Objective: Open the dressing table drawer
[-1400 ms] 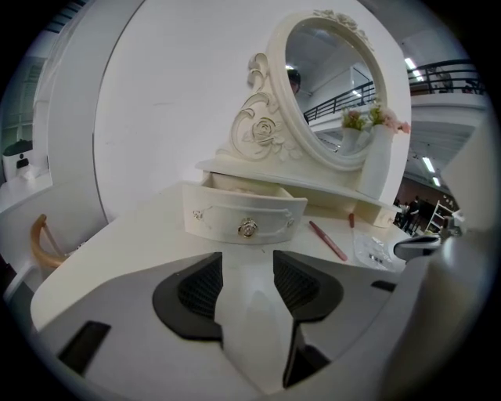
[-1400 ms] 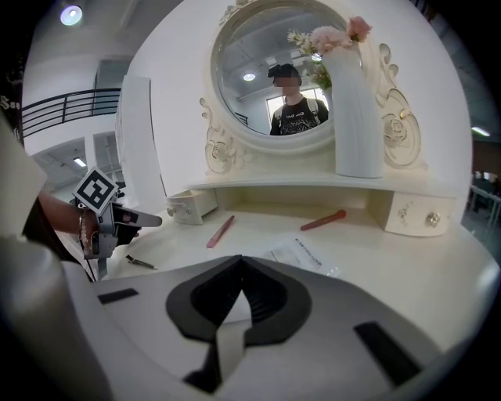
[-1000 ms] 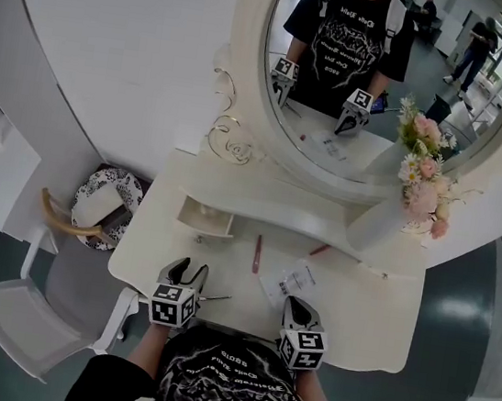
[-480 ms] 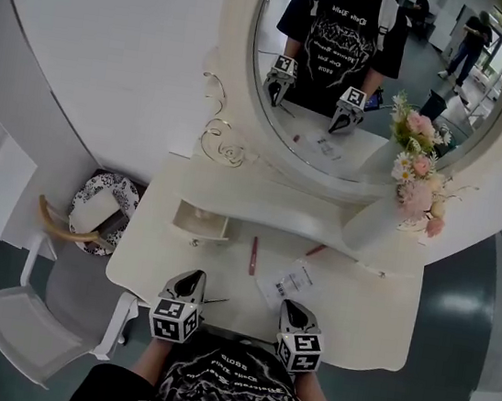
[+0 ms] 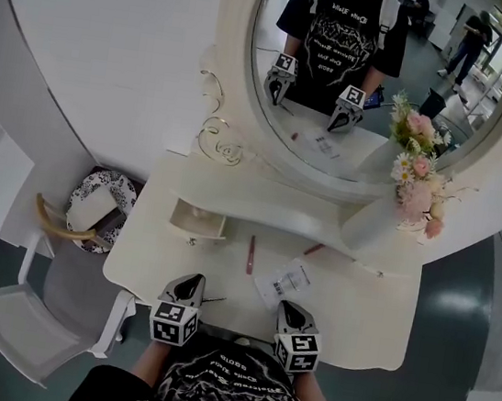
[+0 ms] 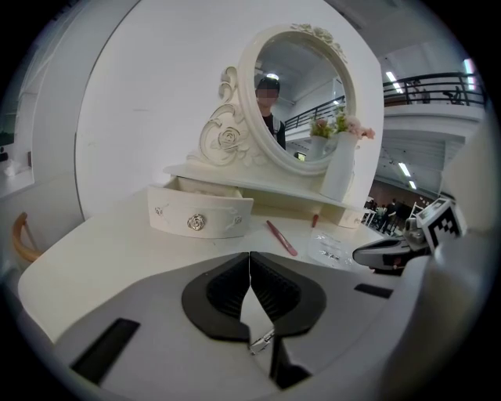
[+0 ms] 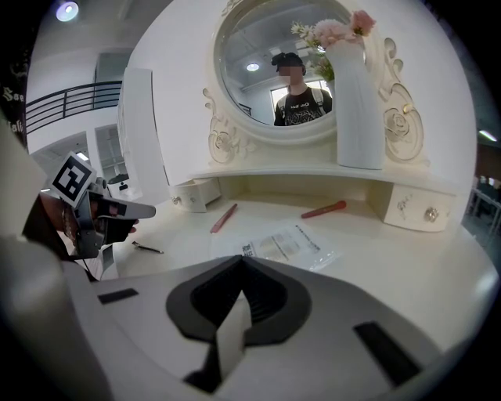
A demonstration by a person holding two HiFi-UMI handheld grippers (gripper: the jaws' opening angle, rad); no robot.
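Left gripper [image 5: 191, 280]: jaws have just been closing and are now fully together, pads meeting edge to edge w/ nothing btwn them. It hangs over the near edge of the worktop [image 5: 360, 317], approx 7 o'clock in the head view, touching nothing. Right gripper [image 5: 292, 308]: jaws also closed and empty, approx 5 o'clock, tips just short of a clear packet [image 5: 284, 278] w/ a printed label.

Drawer [image 5: 198, 220]: the small left one under the mirror shelf, at 10 o'clock on the worktop. It's pulled out and well apart from both grippers. Its curved front w/ a rosette knob shows in the left gripper view. Inside looks pale; contents can't be made out. A matching second drawer [image 7: 415, 207] at the shelf's other end sits closed, at 3 o'clock in the right gripper view.

White vase [image 5: 373, 223] at 2 o'clock holds pink and cream flowers [image 5: 417, 172].

Loose on the worktop: a pink stick [image 5: 250, 253] at 12 o'clock from the left gripper, a red stick [image 5: 316, 249] by the shelf, and a thin dark pin [image 5: 212, 300] just beside the left jaws. What exactly each one is can't be told at this size.

Mirror [image 5: 379, 83]: top cut off by the head-view frame. The hands are mostly hidden under the marker cubes there.
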